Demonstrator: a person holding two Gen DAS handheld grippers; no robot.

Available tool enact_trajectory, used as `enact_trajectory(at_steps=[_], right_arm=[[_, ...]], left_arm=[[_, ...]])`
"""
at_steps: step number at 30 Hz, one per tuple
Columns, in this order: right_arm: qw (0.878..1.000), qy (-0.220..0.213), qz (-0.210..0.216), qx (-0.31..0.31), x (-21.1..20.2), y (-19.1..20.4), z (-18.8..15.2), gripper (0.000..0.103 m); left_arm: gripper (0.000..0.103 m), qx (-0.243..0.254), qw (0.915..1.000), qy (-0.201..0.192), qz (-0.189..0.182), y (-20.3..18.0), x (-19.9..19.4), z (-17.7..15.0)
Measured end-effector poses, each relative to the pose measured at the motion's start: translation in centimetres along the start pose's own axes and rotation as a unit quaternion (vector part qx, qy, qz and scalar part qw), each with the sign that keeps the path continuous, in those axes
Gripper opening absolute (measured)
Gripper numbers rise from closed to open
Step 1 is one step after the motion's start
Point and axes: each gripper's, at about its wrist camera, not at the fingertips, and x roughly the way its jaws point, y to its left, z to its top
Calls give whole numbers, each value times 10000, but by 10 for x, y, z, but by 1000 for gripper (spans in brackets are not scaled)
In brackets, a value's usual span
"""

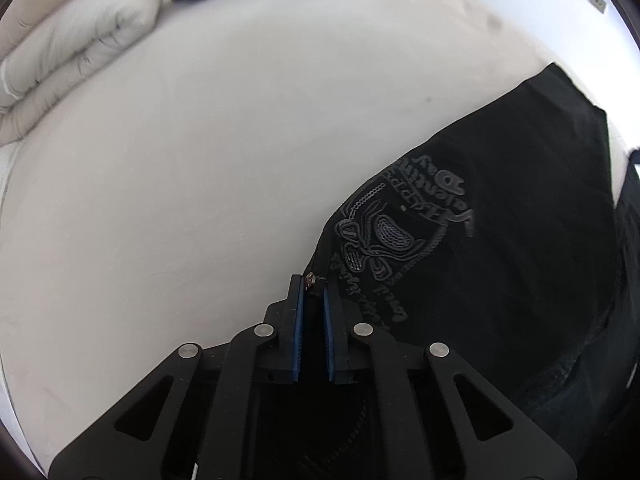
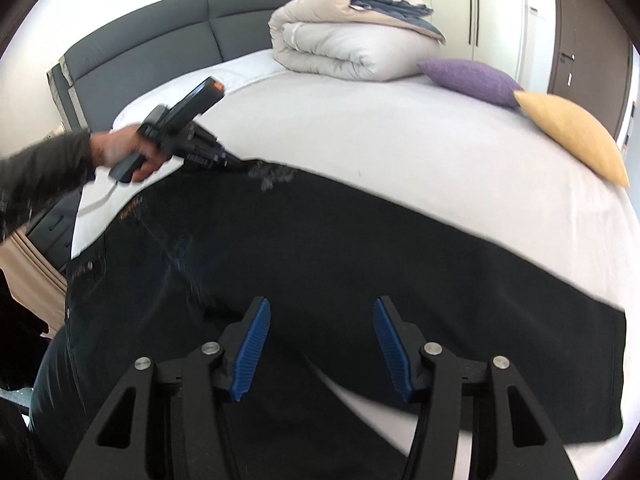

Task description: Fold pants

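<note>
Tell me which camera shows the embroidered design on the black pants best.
The left wrist view: the embroidered design fills mid-frame, lettering and stitching sharp, just beyond the left claw. In the right wrist view it is only a small blurred grey patch at that claw's tip.

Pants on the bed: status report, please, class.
Left gripper shut on pants edge. Right gripper open above pants, nothing gripped. Pants spread on bed. Nothing in the way.

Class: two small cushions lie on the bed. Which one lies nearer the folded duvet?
The purple cushion: it lies right beside the folded duvet, while the yellow cushion lies beyond it, farther from the duvet, on the bed.
</note>
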Motion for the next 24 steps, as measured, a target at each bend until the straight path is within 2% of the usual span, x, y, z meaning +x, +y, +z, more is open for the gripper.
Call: enact_trajectory(at_steps=[4,9,13,17,19,20,21,22,24], right_arm=[[9995,-29,-2,-317,18,7,33,57],[9956,92,32,-928,56,38,73,57],[9890,331,-62,-1438,89,60,92,57],[9791,554,-259,-1938,118,75,104,57],[9776,632,-264,-1989,128,77,109,57],[9772,688,-269,-1989,132,77,111,49],[9766,857,-223,-1958,137,75,112,27],[9765,948,-216,-1925,140,76,113,17],[9801,945,-91,-1745,138,75,114,11]], left_arm=[[7,69,9981,-595,153,-13,-43,-25],[7,93,9943,-1033,233,-39,-70,-54],[7,101,9927,-1185,223,-40,-84,-62],[7,152,9910,-1302,269,-38,-92,-55],[7,128,9906,-1346,221,-42,-98,-60],[7,122,9904,-1356,219,-44,-98,-60],[7,112,9904,-1364,217,-51,-102,-67],[7,90,9903,-1368,207,-49,-102,-67],[7,51,9900,-1393,226,-55,-103,-76]])
